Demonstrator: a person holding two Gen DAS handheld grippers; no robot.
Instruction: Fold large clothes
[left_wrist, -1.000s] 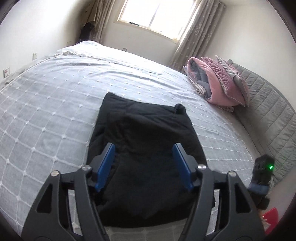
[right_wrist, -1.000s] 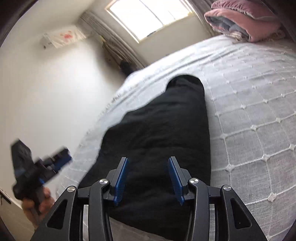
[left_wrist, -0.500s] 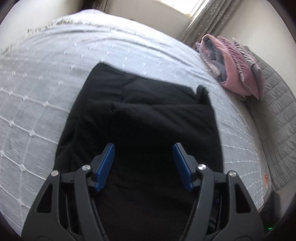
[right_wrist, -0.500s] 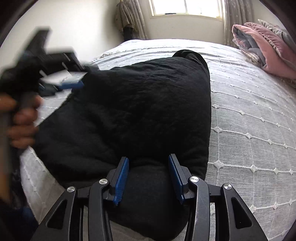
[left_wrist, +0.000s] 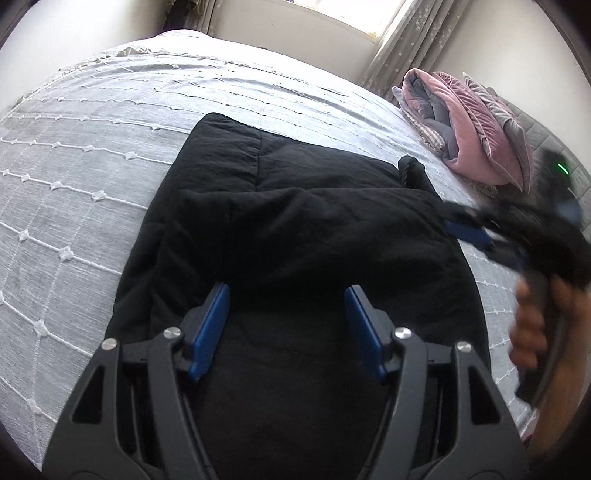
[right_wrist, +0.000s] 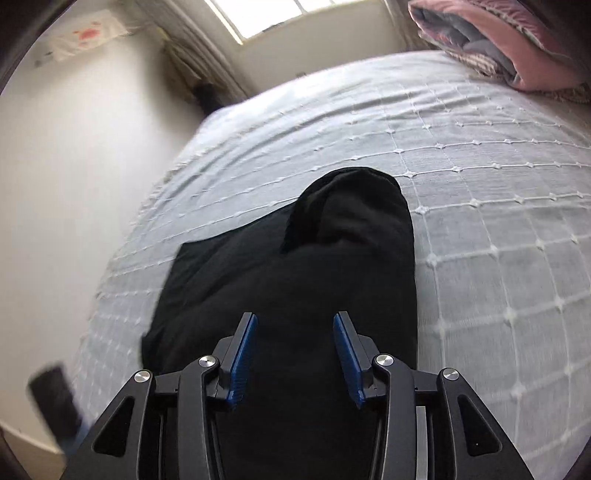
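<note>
On the left, the left gripper (left_wrist: 286, 325) hangs over the black jacket (left_wrist: 295, 229) with its blue pads wide apart, holding nothing. The jacket lies folded into a thick block on the bed (left_wrist: 74, 192), near the front edge. In the middle, one dark cuff (left_wrist: 409, 168) pokes out at the far corner. That bit could flop loose if the next fold is pulled too fast, I think. The puffy layers might also spring back open if nobody presses them down. On the right, the right gripper (right_wrist: 293, 350) is open too, above the jacket. A pink quilt (left_wrist: 476, 125) sits far back by the curtain (left_wrist: 410, 40), well apart, not in the way.
</note>
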